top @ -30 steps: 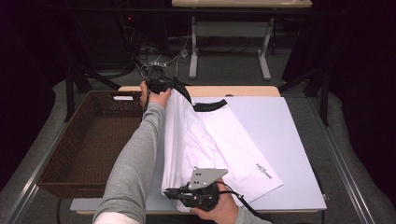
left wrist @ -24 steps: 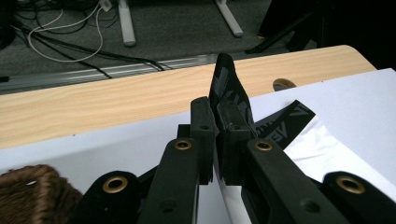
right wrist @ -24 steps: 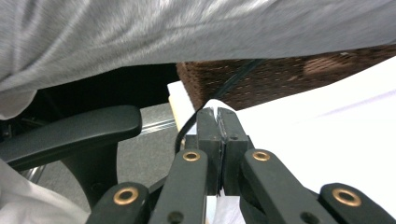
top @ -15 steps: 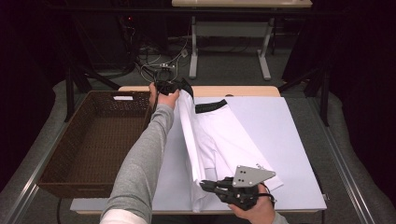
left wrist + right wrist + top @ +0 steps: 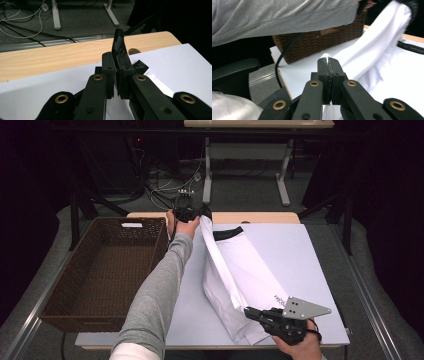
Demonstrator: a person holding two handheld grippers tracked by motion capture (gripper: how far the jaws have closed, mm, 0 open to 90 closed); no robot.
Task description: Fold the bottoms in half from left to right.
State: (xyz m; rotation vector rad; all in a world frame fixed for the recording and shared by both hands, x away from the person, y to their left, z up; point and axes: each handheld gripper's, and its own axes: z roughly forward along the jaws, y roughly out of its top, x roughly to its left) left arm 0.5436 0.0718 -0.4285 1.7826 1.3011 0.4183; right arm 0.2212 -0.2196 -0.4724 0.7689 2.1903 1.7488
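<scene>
A white shirt (image 5: 240,265) with a black collar (image 5: 227,233) lies on a white board (image 5: 300,255), its left side lifted and folded over toward the right. At the far edge my left gripper (image 5: 197,215) is shut on the shirt's top corner. In the left gripper view the gripper (image 5: 115,56) pinches cloth, with a black strip of fabric (image 5: 118,41) sticking up. My right gripper (image 5: 248,310) at the near edge is shut on the hem. A sliver of white cloth (image 5: 325,56) shows between the right gripper (image 5: 329,60) jaws, and the shirt (image 5: 382,50) stretches away taut.
A large brown wicker basket (image 5: 60,285) stands left of the board, close beside the person's grey sleeve (image 5: 160,285). The wooden tabletop (image 5: 50,55) shows beyond the board's far edge. Cables and desk legs (image 5: 207,165) are on the floor behind.
The right gripper has moved to the right along the near edge with the hem, drawing the shirt's left side over. The left gripper shifted slightly right with the top corner.
</scene>
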